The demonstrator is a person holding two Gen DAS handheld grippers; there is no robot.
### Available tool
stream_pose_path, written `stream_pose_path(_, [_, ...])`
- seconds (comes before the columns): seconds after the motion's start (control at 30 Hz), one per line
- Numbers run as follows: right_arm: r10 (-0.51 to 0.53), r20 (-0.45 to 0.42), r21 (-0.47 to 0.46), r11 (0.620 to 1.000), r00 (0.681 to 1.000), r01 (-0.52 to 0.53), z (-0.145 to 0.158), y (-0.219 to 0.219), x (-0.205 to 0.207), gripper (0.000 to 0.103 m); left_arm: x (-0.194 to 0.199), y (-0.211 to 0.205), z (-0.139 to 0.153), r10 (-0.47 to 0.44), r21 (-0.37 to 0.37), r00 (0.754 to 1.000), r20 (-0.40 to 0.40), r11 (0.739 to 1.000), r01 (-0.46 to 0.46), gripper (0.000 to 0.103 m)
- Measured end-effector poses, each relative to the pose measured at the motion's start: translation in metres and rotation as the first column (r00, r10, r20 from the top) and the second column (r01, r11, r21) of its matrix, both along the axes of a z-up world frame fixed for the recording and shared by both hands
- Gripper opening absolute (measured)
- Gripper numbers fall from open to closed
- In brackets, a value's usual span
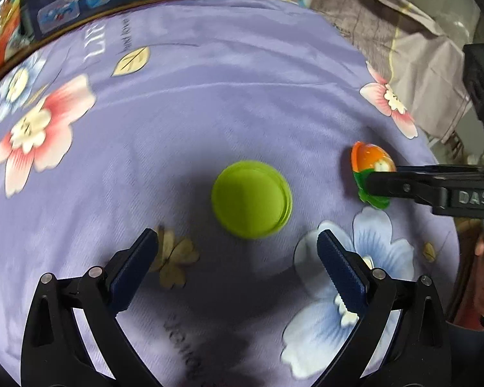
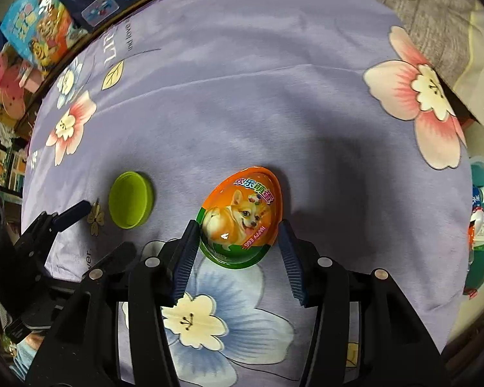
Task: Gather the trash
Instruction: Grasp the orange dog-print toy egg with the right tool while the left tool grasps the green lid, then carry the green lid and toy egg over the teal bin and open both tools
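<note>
A lime green round lid (image 1: 251,198) lies on the purple flowered cloth, just ahead of my open left gripper (image 1: 237,242); it also shows in the right wrist view (image 2: 130,204). An orange and green egg-shaped toy package with a dog picture (image 2: 242,216) lies between the fingers of my right gripper (image 2: 238,230). The left finger touches its edge and the right finger stands close beside it, so the jaws are open around it. The egg package also shows in the left wrist view (image 1: 369,167) with the right gripper's finger (image 1: 403,187) over it.
The purple cloth (image 2: 242,96) covers the table. Colourful boxes (image 2: 42,29) stand beyond its far left edge. A teal bin with wrappers (image 2: 482,225) sits off the right edge. A grey crumpled sheet (image 1: 387,25) lies at the far right.
</note>
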State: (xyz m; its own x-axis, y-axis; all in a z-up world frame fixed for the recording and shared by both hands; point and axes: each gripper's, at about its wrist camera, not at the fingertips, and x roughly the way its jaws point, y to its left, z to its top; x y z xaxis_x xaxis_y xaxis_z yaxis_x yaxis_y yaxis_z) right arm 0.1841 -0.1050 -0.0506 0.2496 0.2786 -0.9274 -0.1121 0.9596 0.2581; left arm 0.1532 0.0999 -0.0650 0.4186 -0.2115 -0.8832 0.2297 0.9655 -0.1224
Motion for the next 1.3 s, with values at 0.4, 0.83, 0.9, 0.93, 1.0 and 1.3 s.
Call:
stream_pose_path(0.4, [-0.026, -0.005, 0.05, 0.998, 1.0, 0.027, -0.002, -0.02, 0.004, 0.048, 0.011, -0.02, -0.01, -0.015, 0.103, 1.0, 0.025, 0.995, 0.012, 0.087])
stream_pose_path(0.83, [-0.074, 0.001, 0.107, 0.992, 0.997, 0.074, -0.002, -0.057, -0.002, 0.048, 0.013, -0.042, -0.003, -0.036, 0.096, 0.999, 0.016, 0.995, 0.035, 0.057])
stream_pose_path(0.9, [-0.092, 0.005, 0.121, 0.988, 0.996, 0.091, -0.001, -0.069, -0.004, 0.048, 0.011, -0.054, 0.0, -0.057, 0.1, 0.998, 0.015, 0.994, 0.055, 0.057])
stream_pose_path(0.93, [-0.1, 0.006, 0.126, 0.987, 0.995, 0.098, 0.0, -0.074, -0.005, 0.048, 0.01, -0.062, 0.002, -0.067, 0.104, 0.998, 0.018, 0.992, 0.065, 0.057])
stream_pose_path(1.0, [-0.117, 0.009, 0.138, 0.984, 0.993, 0.115, 0.001, -0.084, -0.007, 0.048, 0.009, -0.075, 0.005, -0.086, 0.105, 0.996, 0.017, 0.991, 0.084, 0.057])
stream_pose_path(1.3, [-0.241, 0.031, 0.209, 0.951, 0.97, 0.23, 0.01, -0.16, -0.025, 0.048, 0.0, -0.134, 0.02, -0.173, 0.086, 0.985, 0.007, 0.981, 0.171, 0.057])
